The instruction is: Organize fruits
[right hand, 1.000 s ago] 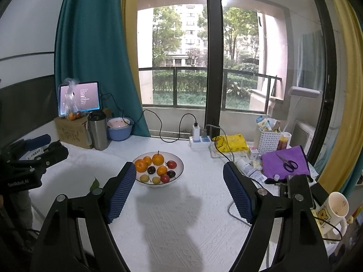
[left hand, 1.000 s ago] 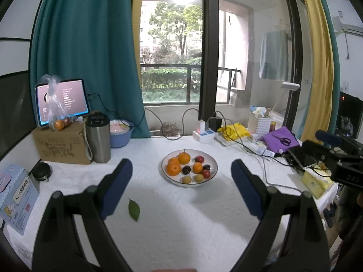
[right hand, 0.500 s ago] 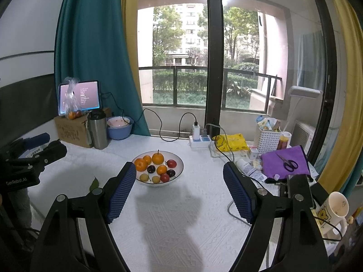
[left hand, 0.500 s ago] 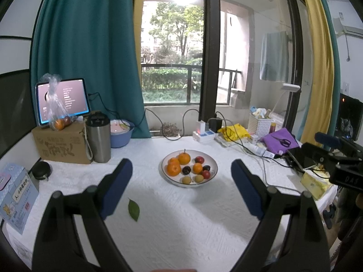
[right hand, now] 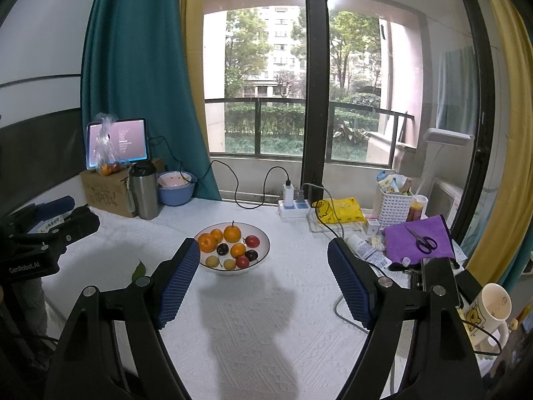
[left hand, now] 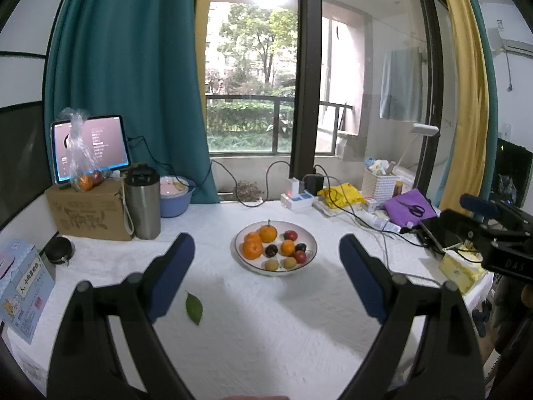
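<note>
A white bowl [left hand: 308, 238] stands mid-table holding oranges [left hand: 252, 248], red and dark plums and small yellow fruits; it also shows in the right wrist view [right hand: 263, 237]. A green leaf [left hand: 194, 307] lies on the white cloth to its front left. My left gripper [left hand: 266, 275] is open and empty, held above the table short of the bowl. My right gripper [right hand: 263, 283] is open and empty, also short of the bowl. Each gripper shows in the other's view, the right one [left hand: 493, 233] at the right and the left one [right hand: 43, 233] at the left.
A cardboard box [left hand: 90, 210] with a bag of fruit [left hand: 85, 180] and a tablet, a steel tumbler [left hand: 142, 205] and a blue bowl [left hand: 175, 196] stand back left. A power strip, cables, basket, purple cloth [right hand: 418, 245] with scissors and a mug [right hand: 493, 310] crowd the right.
</note>
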### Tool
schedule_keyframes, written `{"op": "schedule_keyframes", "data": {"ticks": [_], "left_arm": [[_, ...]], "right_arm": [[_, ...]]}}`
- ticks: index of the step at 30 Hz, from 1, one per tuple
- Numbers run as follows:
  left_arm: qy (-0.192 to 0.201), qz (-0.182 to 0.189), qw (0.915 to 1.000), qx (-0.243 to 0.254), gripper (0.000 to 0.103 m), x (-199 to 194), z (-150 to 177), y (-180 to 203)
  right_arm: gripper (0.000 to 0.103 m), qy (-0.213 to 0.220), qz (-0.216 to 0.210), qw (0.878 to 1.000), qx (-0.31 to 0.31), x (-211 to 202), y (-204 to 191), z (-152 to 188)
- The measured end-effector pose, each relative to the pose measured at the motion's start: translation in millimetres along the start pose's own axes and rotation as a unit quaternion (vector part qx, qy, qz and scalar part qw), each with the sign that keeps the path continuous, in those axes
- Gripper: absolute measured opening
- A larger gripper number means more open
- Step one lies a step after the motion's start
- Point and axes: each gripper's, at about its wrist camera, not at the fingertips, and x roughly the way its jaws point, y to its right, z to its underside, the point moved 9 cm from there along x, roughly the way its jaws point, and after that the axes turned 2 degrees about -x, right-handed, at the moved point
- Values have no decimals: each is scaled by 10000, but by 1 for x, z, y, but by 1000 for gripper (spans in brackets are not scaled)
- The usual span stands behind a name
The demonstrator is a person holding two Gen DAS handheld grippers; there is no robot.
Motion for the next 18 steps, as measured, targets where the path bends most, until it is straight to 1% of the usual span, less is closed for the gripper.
{"op": "schedule_keyframes", "data": {"ticks": [12, 18], "left_arm": [[-29, 26, 10000, -24, 90, 2, 2, 2], [27, 37, 10000, -29, 90, 1, 0, 3]], "right_arm": [[82, 8, -34, 10000, -26, -1, -1, 0], [82, 43, -50, 10000, -49, -2, -2, -3]]}}
